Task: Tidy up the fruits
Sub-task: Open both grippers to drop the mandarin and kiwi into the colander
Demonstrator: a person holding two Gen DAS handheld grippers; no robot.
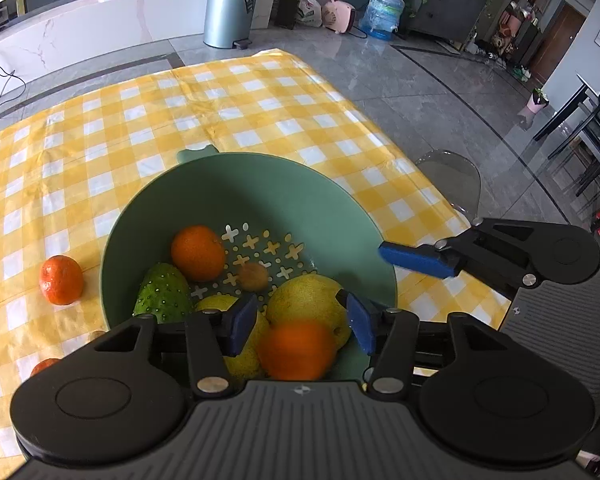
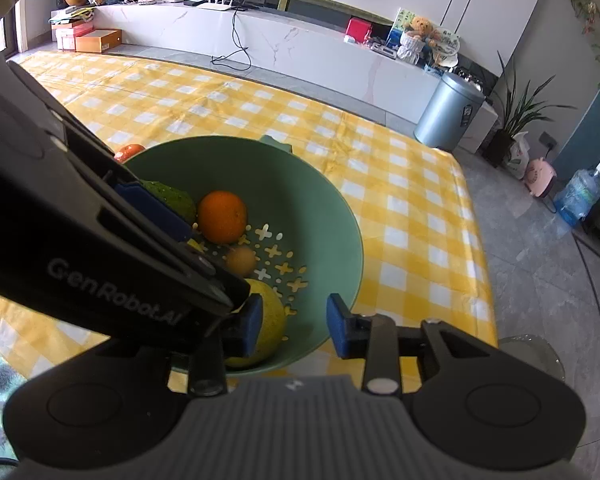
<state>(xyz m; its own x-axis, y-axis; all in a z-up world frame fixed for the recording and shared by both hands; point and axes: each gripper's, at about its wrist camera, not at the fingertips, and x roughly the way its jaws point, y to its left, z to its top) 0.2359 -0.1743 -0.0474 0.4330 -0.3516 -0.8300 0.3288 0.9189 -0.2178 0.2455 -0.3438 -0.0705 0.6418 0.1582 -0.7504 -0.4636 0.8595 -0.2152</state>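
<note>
Left gripper (image 1: 302, 322) is hovering over the near rim of the green bowl (image 1: 300, 200), jaws standing about half open. A blurred orange (image 1: 296, 350) is sitting in the gap between the blue pads; neither pad is pressing on it, so nothing is gripped. Whether that orange is resting on the fruit below or in mid-air, the blur is not letting me tell.

Right gripper (image 2: 294, 326) is hanging at the bowl's near edge too, jaws parted a little, nothing gripped. Its left pad is lying in front of a yellow-green pear (image 2: 274, 320); touching or not, I cannot tell. In the left wrist view only one of its blue fingers (image 1: 416, 260) is showing, reaching in over the bowl's right rim.

Inside the bowl: a second orange (image 1: 198, 254) is lying toward the far left side, a bumpy green fruit (image 1: 166, 294) is leaning just beside it, a small brown fruit (image 1: 253, 276) is sitting on the cross-shaped drain holes, and a yellow fruit (image 1: 240, 344) is lying under the left gripper's left finger, next to the pear.

Outside, a third orange (image 1: 61, 280) is lying on the checked yellow cloth (image 1: 220, 100) to the left of the bowl, close by but apart. Another orange thing (image 1: 44, 366) is peeking out at the gripper's left shoulder, too hidden to name.

From the right wrist, the left gripper's black body is blocking most of the bowl's left half. Beyond the table, a grey bin (image 1: 230, 8) and a water jug (image 1: 382, 12) are standing on the floor.
</note>
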